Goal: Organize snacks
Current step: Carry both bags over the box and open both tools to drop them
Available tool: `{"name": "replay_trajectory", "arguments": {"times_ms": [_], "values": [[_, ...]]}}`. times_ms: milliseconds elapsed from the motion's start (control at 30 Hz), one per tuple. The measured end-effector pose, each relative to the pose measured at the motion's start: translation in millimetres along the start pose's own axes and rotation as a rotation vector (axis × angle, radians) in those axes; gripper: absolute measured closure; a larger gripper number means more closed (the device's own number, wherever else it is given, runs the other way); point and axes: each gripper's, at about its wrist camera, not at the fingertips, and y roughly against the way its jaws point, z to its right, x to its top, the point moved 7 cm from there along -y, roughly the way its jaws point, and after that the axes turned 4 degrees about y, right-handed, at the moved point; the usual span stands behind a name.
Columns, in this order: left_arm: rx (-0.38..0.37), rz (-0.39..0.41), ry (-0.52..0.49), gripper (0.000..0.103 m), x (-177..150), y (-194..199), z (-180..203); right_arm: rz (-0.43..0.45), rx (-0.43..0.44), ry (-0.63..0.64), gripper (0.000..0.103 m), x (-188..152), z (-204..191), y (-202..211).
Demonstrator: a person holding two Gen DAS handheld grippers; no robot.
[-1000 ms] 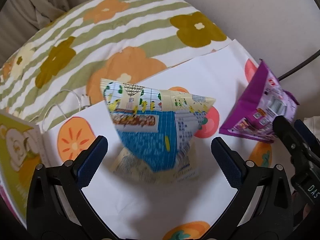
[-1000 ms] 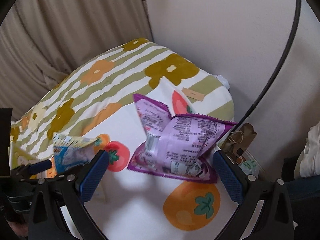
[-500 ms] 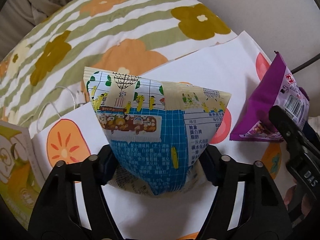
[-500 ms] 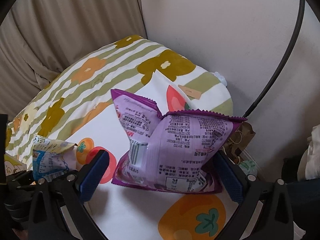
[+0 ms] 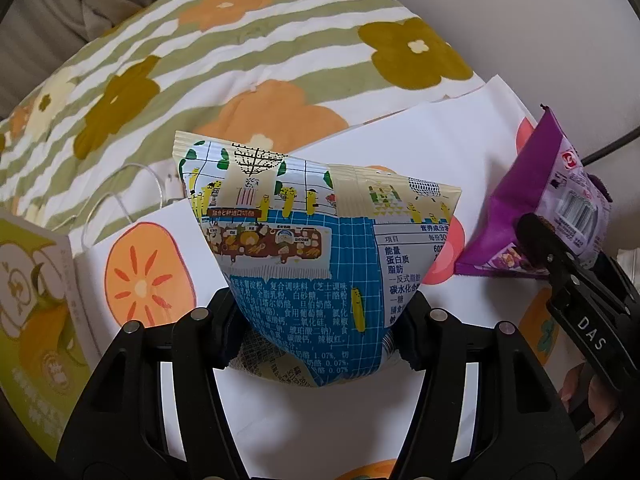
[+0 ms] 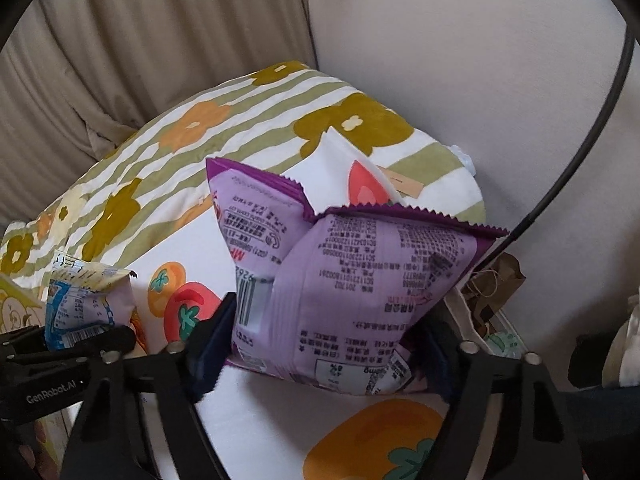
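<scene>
Two snack bags on the white fruit-print sheet (image 5: pixel 432 136): blue-yellow bag (image 5: pixel 316 264) pinched by left gripper (image 5: pixel 316 336) fingers, purple bag (image 6: pixel 352 292) pinched by right gripper (image 6: pixel 332 344) fingers, both just closed in; one green box (image 5: pixel 36 316) beside, striped floral pillow (image 5: pixel 240 60) behind.

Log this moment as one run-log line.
left gripper: closing, pads on blue-and-yellow snack bag | right gripper: closing, pads on purple snack bag | surface: fruit-print sheet | phase: grasping both

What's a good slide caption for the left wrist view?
Left gripper, jaws just closing, pinches a blue-and-cream snack bag over a fruit-print sheet; purple bag alongside.
</scene>
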Motion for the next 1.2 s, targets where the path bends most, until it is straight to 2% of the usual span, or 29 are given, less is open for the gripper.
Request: {"name": "replay_trajectory", "arguments": {"times_ms": [300,633,767,900,1100,1200], "values": [[0.007,0.055,0.035,0.046,4.6,27.9,-1.2,0.011,0.067,0.041,0.038,6.5,-9.5,10.7],[0.021,0.195,0.163,0.046,3.1,119.2,-32.3,0.078,0.168,0.213,0.038,38.1,-45.1,59.5],[0.057,0.272,0.220,0.046,-5.3,167.3,-59.9,0.105,0.249,0.297,0.038,50.3,-77.5,85.5],[0.097,0.324,0.286,0.046,-21.6,207.0,-93.4,0.116,0.362,0.391,0.038,53.9,-126.3,112.8],[0.178,0.371,0.385,0.046,-59.5,252.7,-155.8,0.126,0.511,0.526,0.038,40.2,-206.2,155.3],[0.206,0.383,0.437,0.046,-83.7,269.1,-188.3,0.126,0.542,0.573,0.038,29.7,-235.9,171.3]]}}
